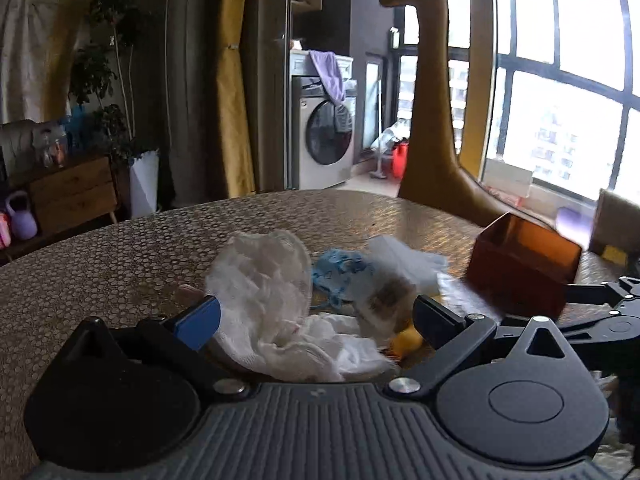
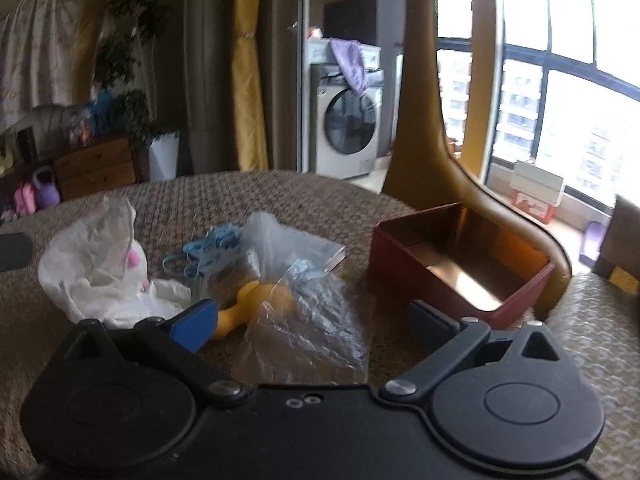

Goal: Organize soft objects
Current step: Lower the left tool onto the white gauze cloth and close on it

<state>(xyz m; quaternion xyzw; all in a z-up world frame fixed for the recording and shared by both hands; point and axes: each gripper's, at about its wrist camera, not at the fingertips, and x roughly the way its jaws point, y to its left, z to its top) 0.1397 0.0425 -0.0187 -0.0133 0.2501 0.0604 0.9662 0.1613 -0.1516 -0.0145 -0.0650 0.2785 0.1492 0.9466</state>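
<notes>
Left gripper point(image 1: 316, 316) spread wide around crumpled white gauze cloth point(image 1: 272, 300). Right gripper point(image 2: 310, 316) spread over clear crinkled plastic bag point(image 2: 304, 320), beside yellow rubber toy point(image 2: 244, 308). Translucent orange rectangular box point(image 2: 460, 264) far right on gold-patterned table point(image 2: 280, 196).
</notes>
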